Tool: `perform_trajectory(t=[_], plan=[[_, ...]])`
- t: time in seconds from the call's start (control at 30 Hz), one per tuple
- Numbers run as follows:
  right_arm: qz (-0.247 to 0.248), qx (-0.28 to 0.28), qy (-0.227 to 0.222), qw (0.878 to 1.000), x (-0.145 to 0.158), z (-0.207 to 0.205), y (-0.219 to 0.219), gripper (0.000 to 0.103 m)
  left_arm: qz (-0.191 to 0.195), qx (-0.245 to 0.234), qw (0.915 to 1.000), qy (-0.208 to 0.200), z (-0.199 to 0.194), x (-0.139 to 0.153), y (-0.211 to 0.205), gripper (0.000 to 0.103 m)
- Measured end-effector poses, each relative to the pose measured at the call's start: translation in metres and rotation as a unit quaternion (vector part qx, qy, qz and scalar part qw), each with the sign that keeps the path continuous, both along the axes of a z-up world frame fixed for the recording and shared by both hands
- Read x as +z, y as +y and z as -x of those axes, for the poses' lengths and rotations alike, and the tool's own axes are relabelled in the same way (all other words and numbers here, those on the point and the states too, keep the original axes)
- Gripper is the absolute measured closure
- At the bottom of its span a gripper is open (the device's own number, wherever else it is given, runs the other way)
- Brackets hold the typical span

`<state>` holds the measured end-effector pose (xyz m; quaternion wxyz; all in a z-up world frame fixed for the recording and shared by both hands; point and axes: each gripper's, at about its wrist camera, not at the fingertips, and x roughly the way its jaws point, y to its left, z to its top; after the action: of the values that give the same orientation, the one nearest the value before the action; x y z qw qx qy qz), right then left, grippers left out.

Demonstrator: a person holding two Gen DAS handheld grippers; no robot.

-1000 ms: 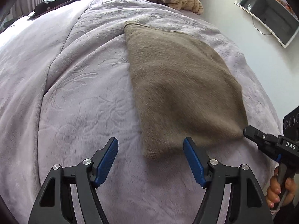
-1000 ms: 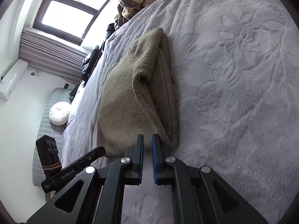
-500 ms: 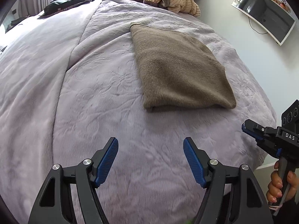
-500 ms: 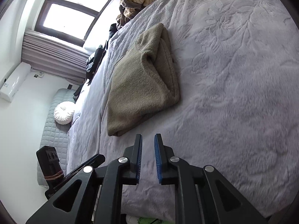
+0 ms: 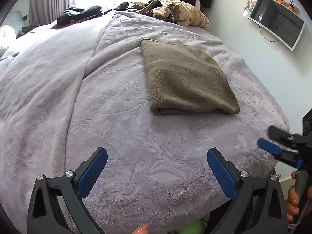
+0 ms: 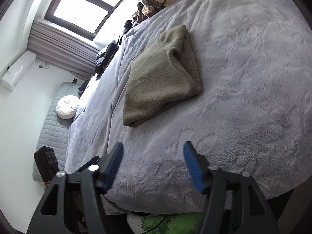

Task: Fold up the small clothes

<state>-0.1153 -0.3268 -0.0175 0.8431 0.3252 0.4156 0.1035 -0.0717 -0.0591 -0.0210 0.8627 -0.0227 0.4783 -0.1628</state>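
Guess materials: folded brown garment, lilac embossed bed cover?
Folded brown garment: looks like fleece or terry knit, matte, with a short fuzzy nap and soft rounded fold edges. Lilac embossed bed cover: probably plush microfibre, faint sheen, a floral pattern pressed into the pile.

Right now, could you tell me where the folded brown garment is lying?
The folded brown garment lies flat on the lilac bedspread, right of centre in the left wrist view, between the pile of tan clothes and the two grippers, touching neither.

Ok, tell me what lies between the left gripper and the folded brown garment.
Only bare lilac bedspread between the left gripper and the folded brown garment, seen in the left wrist view.
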Motion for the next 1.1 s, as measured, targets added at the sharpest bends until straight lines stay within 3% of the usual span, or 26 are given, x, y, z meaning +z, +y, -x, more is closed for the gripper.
perform_trajectory(t=[0.1,0.3,0.43,0.63,1.1], plan=[[0.041,-0.005,-0.019,0.999,0.013,0.003,0.006,0.002,-0.008,0.001,1.0000,0.000,0.001,0.002,-0.001,0.001],[0.046,0.012,0.006,0.999,0.014,-0.002,0.012,0.002,0.022,0.023,0.9993,0.018,0.004,-0.003,0.013,0.001],[0.046,0.017,0.024,0.999,0.008,-0.007,0.016,0.002,0.014,0.047,0.9982,0.034,0.004,-0.011,0.025,0.001],[0.046,0.031,0.038,0.998,0.004,-0.011,0.025,0.002,0.016,0.082,0.9961,0.027,0.005,-0.008,0.039,0.001],[0.052,0.058,0.046,0.996,0.003,-0.010,0.039,0.002,0.012,0.112,0.9933,0.028,0.018,-0.010,0.045,0.001]])
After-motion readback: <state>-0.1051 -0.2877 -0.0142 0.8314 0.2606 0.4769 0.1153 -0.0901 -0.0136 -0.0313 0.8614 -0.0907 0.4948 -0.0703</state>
